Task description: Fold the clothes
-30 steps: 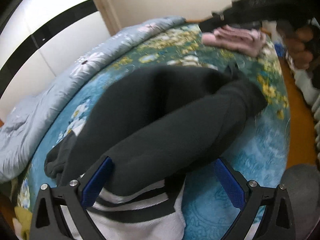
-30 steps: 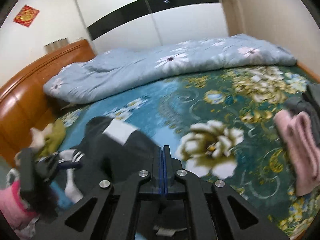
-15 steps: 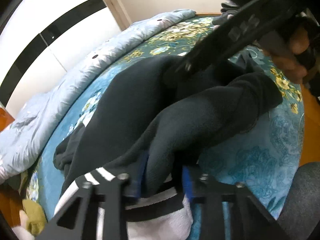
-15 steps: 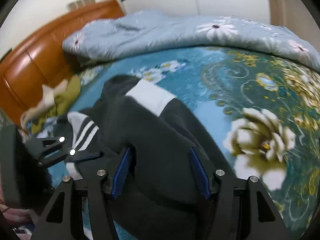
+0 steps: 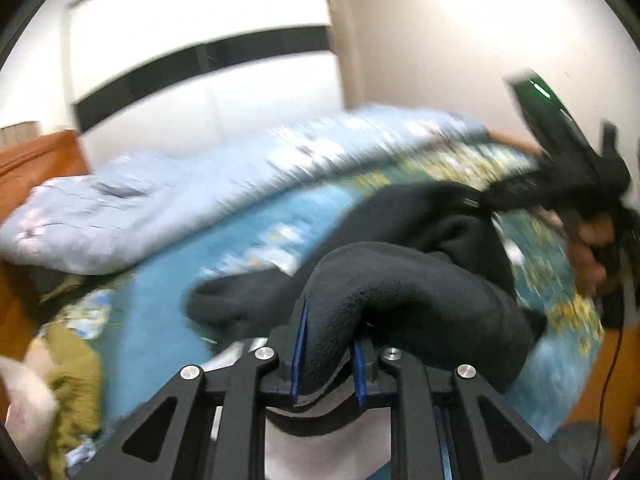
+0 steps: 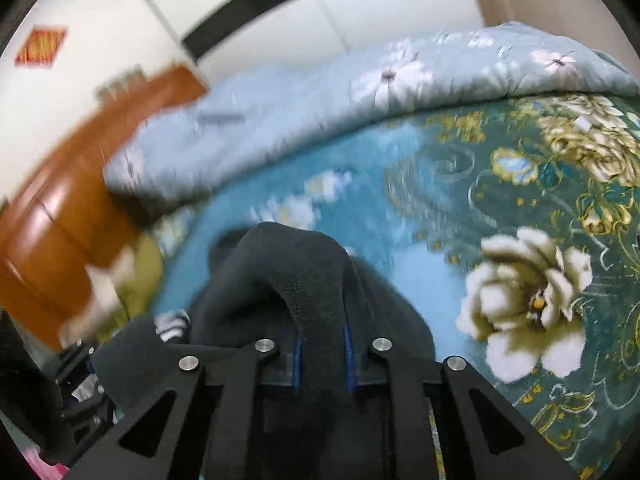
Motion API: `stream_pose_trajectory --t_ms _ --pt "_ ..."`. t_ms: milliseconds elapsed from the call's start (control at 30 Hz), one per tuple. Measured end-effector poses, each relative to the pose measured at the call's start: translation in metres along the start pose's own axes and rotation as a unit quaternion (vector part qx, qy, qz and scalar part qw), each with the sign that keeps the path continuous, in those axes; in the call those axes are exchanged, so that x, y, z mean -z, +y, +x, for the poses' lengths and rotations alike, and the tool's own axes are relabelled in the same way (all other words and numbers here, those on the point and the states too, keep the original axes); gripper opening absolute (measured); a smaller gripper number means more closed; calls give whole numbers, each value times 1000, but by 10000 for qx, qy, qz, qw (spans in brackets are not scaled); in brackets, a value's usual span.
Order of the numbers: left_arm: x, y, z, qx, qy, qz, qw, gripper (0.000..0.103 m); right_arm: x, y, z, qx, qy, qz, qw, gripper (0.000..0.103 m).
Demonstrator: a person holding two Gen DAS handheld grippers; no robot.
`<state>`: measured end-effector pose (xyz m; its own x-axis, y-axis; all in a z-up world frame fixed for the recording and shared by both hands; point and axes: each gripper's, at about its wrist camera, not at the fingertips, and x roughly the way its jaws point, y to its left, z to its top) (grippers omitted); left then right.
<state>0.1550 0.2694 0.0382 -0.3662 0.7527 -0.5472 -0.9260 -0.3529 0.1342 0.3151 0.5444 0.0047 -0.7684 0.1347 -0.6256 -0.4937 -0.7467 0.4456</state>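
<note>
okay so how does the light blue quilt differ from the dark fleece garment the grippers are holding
The light blue quilt is pale with a flower print; the dark fleece garment is plain near-black on the parts in view. The quilt lies bunched along the far side of the bed, untouched; the garment is pinched and raised by the left gripper and the right gripper. The quilt spreads long; the garment is humped into folds. Both are soft fabric on the same bed.

Garment (image 5: 420,300) on bed (image 6: 440,280); quilt (image 6: 360,112) apparently behind.
</note>
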Motion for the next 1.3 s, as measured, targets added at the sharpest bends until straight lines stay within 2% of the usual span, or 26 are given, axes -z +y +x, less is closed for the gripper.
stream_pose_trajectory --t_ms 200,367,433,567,633,700,767,833,933,1000,1067,1100,1167,1300 --pt "-35 49 -59 -458 -916 -303 9943 21 -30 33 -58 -73 -1152 -25 9933 14" --pt "-60 78 -114 -420 -1650 -525 9840 21 -49 55 -116 -276 -1982 -84 9797 14" --pt "-66 82 -135 -411 -1925 -527 9790 21 -50 76 -144 -301 -2339 -340 9712 14" --pt "-63 93 -177 -140 -2405 -655 9683 21 -38 123 -199 -311 -3003 -928 9488 14" --pt "-58 102 -187 109 -2453 -807 9660 22 -32 140 -217 -344 -3217 -1191 9387 14" --pt "-53 111 -185 282 -2342 -951 9671 23 -30 152 -224 -324 -3224 -1434 9351 14" --pt "-46 114 -168 313 -2073 -1056 9721 23 -34 154 -209 -222 -2930 -1503 9440 14" --pt "-35 120 -135 336 -1559 -1239 9794 23 -39 149 -183 -119 -2492 -1461 9573 14" --pt "-13 121 -84 362 -763 -1500 9851 23 -43 117 -109 145 -1397 -1041 9846 15" --pt "5 118 -48 352 -196 -1682 9849 23 -37 87 -54 255 -691 -630 9953 15" --pt "28 114 -9 207 339 -1733 9841 23 -27 61 -12 278 -230 -278 9990 15" --pt "35 110 6 147 481 -1729 9836 23 -20 47 13 248 28 -72 9997 15" --pt "53 107 31 -74 768 -1746 9816 23 -9 29 39 138 254 88 9995 16" --pt "69 115 57 -134 1076 -2002 9737 24 -8 10 79 70 430 265 9987 16"
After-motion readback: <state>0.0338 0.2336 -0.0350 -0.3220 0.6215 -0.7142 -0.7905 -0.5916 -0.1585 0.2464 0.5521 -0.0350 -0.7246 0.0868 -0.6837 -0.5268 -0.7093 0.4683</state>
